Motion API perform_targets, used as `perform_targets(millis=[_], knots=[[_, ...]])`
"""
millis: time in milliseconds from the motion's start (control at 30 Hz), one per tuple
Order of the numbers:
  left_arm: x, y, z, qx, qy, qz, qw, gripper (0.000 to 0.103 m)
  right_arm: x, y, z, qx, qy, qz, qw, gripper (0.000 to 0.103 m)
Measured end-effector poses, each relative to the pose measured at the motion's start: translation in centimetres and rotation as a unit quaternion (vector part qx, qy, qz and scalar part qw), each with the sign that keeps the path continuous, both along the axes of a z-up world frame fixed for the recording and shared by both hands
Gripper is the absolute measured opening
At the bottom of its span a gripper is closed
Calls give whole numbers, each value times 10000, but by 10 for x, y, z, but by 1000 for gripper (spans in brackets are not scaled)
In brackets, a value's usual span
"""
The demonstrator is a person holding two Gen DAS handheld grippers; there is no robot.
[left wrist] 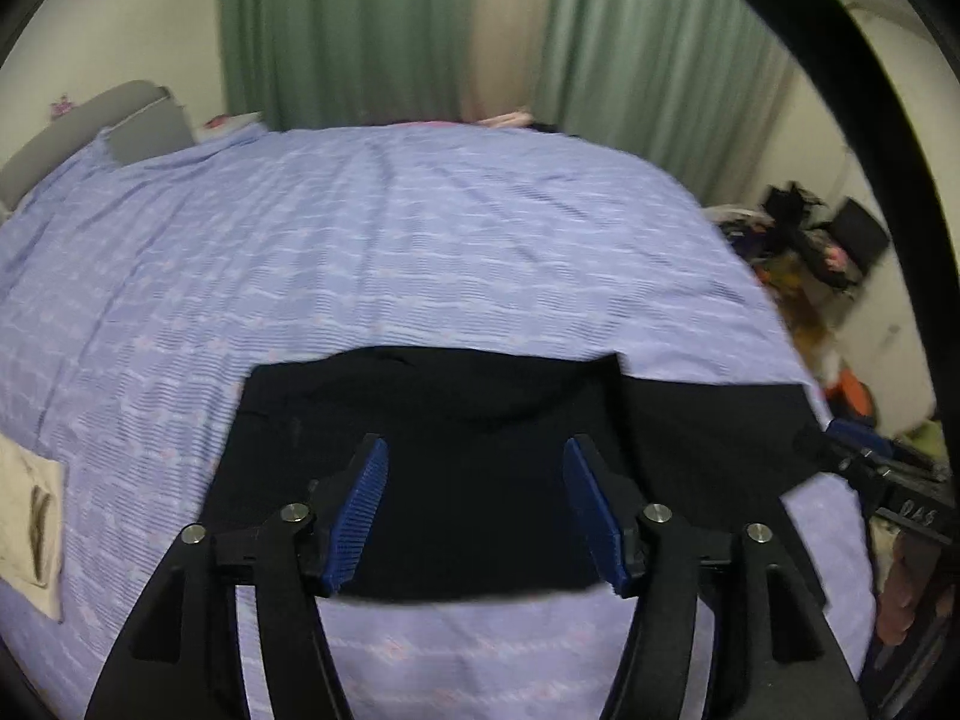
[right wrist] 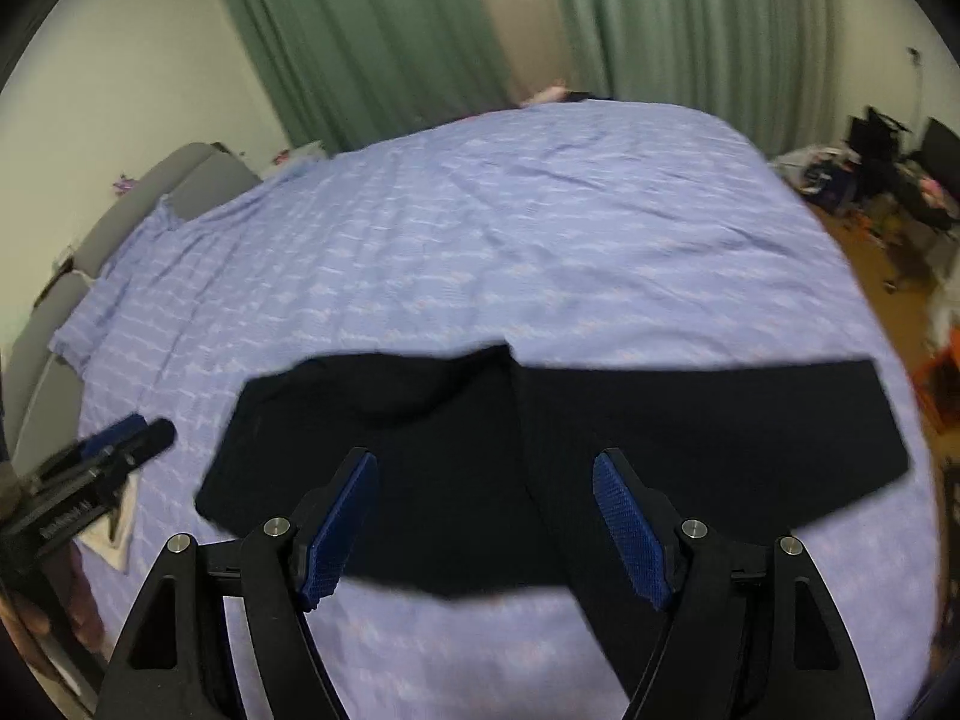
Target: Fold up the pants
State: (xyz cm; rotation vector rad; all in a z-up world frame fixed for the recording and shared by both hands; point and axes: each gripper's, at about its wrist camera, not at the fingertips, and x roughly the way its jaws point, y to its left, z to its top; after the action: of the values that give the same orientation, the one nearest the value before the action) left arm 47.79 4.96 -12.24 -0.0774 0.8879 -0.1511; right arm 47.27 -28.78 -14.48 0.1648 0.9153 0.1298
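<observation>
A wide bed covered by a lilac sheet with a pale woven pattern is seen to fill most of both wrist views. Behind it, pleated green curtains are hung against a cream wall, and a grey padded headboard is noted along the bed's left edge. A cluttered floor area with dark objects is visible beyond the right side of the bed; individual items there cannot be made out.

The black fabric pants are laid flat on the near part of the sheet, folded, with one panel lying over another and a longer section extended to the right. The garment is not gripped by either tool.

A small off-white cloth with a dark mark is observed on the sheet to the left of the pants, apart from them.

The left gripper, black with blue ribbed pads, is held above the pants with its jaws spread and nothing between them. The right gripper is likewise held over the garment, jaws spread wide and empty. Both views are blurred.
</observation>
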Motion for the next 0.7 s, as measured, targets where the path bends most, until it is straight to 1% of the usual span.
perform_targets(millis=[133,233,367,467,533,600,700], knots=[[-33,-26,2,-287,1,-439,9986,63,-58,-19,16,-252,-12,-293,9993,75],[-52,-46,-3,-403,77,-712,9966,63,-88,-32,24,-461,-75,-470,9978,75],[-75,-77,-12,-438,191,-1114,9926,63,-119,-49,18,-512,49,-573,9970,75],[-85,-96,-14,-428,161,-1311,9903,63,-137,-58,2,-562,230,-624,9962,75],[-88,-106,-15,-395,104,-1420,9890,63,-147,-65,-13,-612,344,-645,9954,75],[-88,-119,-23,-309,105,-1507,9880,63,-153,-71,-31,-631,474,-641,9948,75],[-87,-138,-41,-288,215,-1638,9858,63,-158,-85,-64,-586,734,-610,9937,75]])
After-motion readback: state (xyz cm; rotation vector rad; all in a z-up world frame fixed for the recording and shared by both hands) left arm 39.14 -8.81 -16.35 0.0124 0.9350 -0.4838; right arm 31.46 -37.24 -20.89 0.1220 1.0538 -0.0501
